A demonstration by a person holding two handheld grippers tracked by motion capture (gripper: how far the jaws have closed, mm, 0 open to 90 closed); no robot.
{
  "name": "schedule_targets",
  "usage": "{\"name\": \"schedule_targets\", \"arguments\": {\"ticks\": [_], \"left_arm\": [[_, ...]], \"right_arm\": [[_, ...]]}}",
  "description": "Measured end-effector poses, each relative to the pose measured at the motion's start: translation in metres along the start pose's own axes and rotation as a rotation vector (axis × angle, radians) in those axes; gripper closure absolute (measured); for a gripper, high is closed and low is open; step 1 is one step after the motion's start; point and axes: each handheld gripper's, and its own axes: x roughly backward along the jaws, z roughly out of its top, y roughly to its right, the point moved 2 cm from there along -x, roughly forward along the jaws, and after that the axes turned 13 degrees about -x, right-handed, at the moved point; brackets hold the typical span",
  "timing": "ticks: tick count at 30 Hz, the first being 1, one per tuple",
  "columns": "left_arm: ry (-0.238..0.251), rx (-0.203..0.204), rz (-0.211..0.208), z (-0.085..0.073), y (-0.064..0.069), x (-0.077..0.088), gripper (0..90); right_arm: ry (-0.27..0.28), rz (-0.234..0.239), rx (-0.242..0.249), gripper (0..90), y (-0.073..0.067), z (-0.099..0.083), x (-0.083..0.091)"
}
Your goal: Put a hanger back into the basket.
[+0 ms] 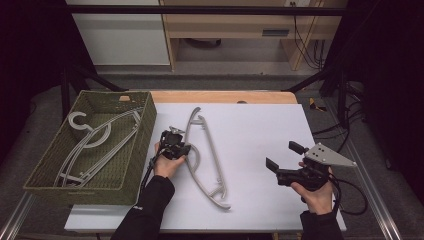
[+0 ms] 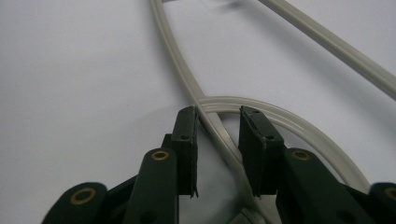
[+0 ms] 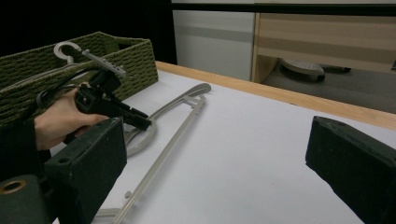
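The grey plastic hanger lies flat on the white bench, just right of the green basket, hook end at its left side, long bar running diagonally.

Pale grey plastic hanger on a plain white worktop with a light wood strip along the far edge. Basket is olive-green woven stuff, more grey hangers inside. Both grippers' fingers are matte black with brass-coloured rivets.
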Motion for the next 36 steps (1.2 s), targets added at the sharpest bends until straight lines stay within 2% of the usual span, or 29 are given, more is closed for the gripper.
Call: {"name": "schedule_targets", "arguments": {"ticks": [1, 3, 4, 5, 7, 10, 12, 15, 17, 19, 21, 23, 24, 27, 29, 31, 32, 35, 36], "left_arm": [[-0.004, -0.012, -0.005, 0.002, 0.000, 0.000, 70.4], [0.021, -0.025, -0.023, 0.008, 0.000, 0.000, 75.4], [0.017, -0.042, -0.038, 0.011, 0.002, -0.003, 77.5], [0.018, -0.067, -0.030, 0.013, 0.005, -0.005, 77.6], [0.019, -0.072, -0.028, 0.016, 0.009, -0.007, 77.9], [0.023, -0.053, -0.026, 0.017, 0.014, -0.008, 77.5], [0.024, -0.045, -0.047, 0.016, 0.017, -0.001, 68.8], [0.070, -0.019, -0.050, 0.014, 0.024, 0.019, 59.5], [0.061, -0.011, -0.055, 0.008, 0.033, 0.034, 51.4], [0.050, -0.006, -0.083, 0.000, 0.043, 0.044, 45.8], [0.044, -0.018, -0.100, -0.007, 0.055, 0.048, 38.8], [0.033, -0.040, -0.094, -0.015, 0.066, 0.050, 35.5], [0.026, -0.042, -0.103, -0.019, 0.072, 0.049, 33.8], [-0.003, -0.046, -0.102, -0.027, 0.082, 0.045, 31.1], [-0.012, -0.035, -0.119, -0.030, 0.085, 0.043, 31.6], [-0.015, -0.045, -0.107, -0.032, 0.089, 0.041, 33.3], [-0.006, -0.052, -0.086, -0.033, 0.091, 0.040, 34.6], [-0.029, -0.116, -0.015, -0.036, 0.096, 0.042, 41.4], [-0.031, -0.126, -0.010, -0.036, 0.097, 0.042, 43.6]], "right_arm": [[0.003, -0.001, 0.002, 5.4, 0.000, 0.000, 0.000], [0.004, 0.001, 0.002, 5.4, 0.001, 0.001, 0.000], [0.005, 0.000, 0.002, 5.4, 0.001, 0.001, 0.001], [0.006, 0.002, 0.000, 5.4, 0.001, 0.001, 0.001], [0.008, 0.001, 0.000, 5.4, 0.002, 0.001, 0.001], [0.006, -0.004, -0.001, 5.4, 0.003, 0.001, 0.002], [0.013, -0.003, -0.006, 5.5, 0.003, 0.001, 0.003], [0.015, -0.003, -0.005, 5.5, 0.003, 0.002, 0.004], [0.016, -0.001, -0.007, 5.5, 0.002, 0.001, 0.004], [0.009, -0.003, 0.003, 5.5, 0.002, 0.001, 0.003], [0.009, -0.002, 0.003, 5.5, 0.000, 0.001, 0.003], [0.010, -0.002, 0.002, 5.5, -0.001, 0.002, 0.002], [0.010, -0.003, 0.003, 5.5, -0.001, 0.002, 0.003], [0.011, 0.002, -0.001, 5.5, -0.002, 0.002, 0.003], [0.015, -0.004, 0.003, 5.6, -0.001, 0.002, 0.004], [0.015, -0.004, 0.002, 5.6, 0.000, 0.002, 0.004], [0.015, -0.002, 0.000, 5.6, 0.000, 0.002, 0.004], [0.019, -0.001, 0.001, 5.6, -0.001, 0.002, 0.004], [0.020, -0.002, 0.001, 5.6, -0.001, 0.002, 0.004]]}}
